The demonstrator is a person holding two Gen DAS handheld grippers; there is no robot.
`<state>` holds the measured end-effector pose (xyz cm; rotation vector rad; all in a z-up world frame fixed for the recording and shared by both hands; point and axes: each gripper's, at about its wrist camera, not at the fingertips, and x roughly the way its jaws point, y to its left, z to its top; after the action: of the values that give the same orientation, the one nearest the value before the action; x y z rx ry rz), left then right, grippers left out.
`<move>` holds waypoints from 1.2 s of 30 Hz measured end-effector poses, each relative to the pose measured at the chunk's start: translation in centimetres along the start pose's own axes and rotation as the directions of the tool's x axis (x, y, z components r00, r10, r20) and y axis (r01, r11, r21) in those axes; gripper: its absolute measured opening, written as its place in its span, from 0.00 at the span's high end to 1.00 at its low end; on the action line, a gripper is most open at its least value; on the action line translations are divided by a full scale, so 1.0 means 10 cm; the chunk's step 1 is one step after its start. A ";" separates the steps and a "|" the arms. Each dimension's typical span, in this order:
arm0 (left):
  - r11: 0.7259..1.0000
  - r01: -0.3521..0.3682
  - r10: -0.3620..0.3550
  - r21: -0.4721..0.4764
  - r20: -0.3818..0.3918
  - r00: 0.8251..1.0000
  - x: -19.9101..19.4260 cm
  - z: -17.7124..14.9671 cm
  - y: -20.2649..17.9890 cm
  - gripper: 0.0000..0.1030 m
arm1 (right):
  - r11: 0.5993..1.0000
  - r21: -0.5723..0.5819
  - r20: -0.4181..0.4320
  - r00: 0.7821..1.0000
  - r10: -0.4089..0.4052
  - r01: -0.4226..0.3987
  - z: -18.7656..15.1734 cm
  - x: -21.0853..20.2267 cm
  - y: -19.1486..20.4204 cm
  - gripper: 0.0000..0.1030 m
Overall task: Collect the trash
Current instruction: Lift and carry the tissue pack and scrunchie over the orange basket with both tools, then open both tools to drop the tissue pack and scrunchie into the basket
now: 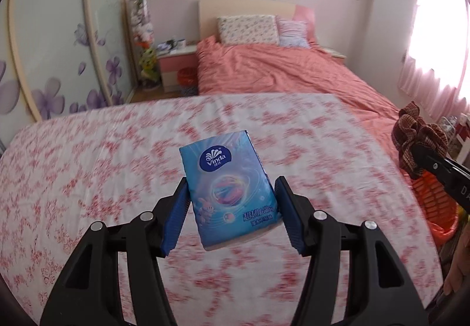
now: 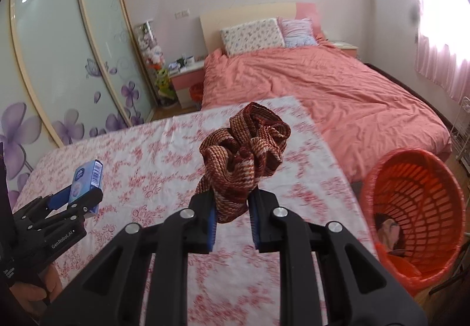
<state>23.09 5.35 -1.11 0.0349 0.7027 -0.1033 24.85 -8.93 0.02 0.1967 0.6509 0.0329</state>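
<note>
Two hand-held grippers hover above the floral desk [image 1: 88, 149]: left hand-held gripper [image 1: 232, 208] clamps a blue tissue pack [image 1: 229, 182], right hand-held gripper [image 2: 233, 214] pinches bunched woven strap [image 2: 243, 146]. Grips should stay firm until directly over the orange basket [image 2: 417, 199].

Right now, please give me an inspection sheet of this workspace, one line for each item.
Surface: table under a white cloth with red flowers; nothing is seen lying on it.
Job's things: blue tissue pack and bunched red-brown woven strap, both held above the cloth; orange basket with a red liner stands beside the table, something already inside.
Clutter: nothing seen.
Grippers: left hand-held gripper is shut on the tissue pack; right hand-held gripper is shut on the strap.
Cables: nothing seen.
Surroundings: bed with salmon cover, two pillows, nightstand, flower-painted wardrobe doors, bright curtained window.
</note>
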 end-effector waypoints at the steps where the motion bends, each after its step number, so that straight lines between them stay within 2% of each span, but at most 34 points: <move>1: 1.000 0.015 -0.015 0.012 0.008 1.000 -0.05 0.02 -0.10 0.43 | 1.000 0.006 0.010 1.000 -0.003 0.003 0.00 -0.07 -0.06 0.82; 9: 0.989 0.133 -0.136 0.068 0.043 0.990 -0.25 0.13 -0.72 0.43 | 0.997 0.068 0.078 0.996 -0.047 0.042 -0.01 -0.58 -0.59 0.82; 18: 0.950 0.274 -0.283 0.149 0.038 0.958 -0.31 0.17 -1.49 0.43 | 0.978 0.175 0.105 0.986 -0.132 0.113 -0.11 -0.90 -1.34 0.82; 24: 0.905 0.386 -0.391 0.181 -0.012 0.921 -0.18 0.15 -1.99 0.43 | 0.957 0.247 0.102 0.978 -0.182 0.152 -0.19 -1.00 -1.84 0.81; 27: 0.873 0.436 -0.438 0.217 -0.043 0.898 -0.09 0.11 -2.31 0.43 | 0.945 0.285 0.096 0.976 -0.197 0.163 -0.22 -1.03 -2.12 0.81; 31: 0.837 0.483 -0.479 0.256 -0.082 0.874 0.03 0.06 -2.66 0.43 | 0.925 0.341 0.086 0.974 -0.209 0.168 -0.26 -1.04 -2.50 0.81; 33: 0.826 0.494 -0.486 0.272 -0.100 0.868 0.07 0.04 -2.80 0.42 | 0.918 0.361 0.082 0.975 -0.207 0.165 -0.28 -1.03 -2.63 0.79; 36: 0.818 0.500 -0.480 0.284 -0.141 0.866 0.22 0.00 -2.95 0.37 | 0.909 0.386 0.067 0.978 -0.199 0.159 -0.27 -0.95 -2.82 0.67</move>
<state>21.56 -24.18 -2.44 0.1618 0.7402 -0.7181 14.82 -37.04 -1.84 0.5087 0.5628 -0.2824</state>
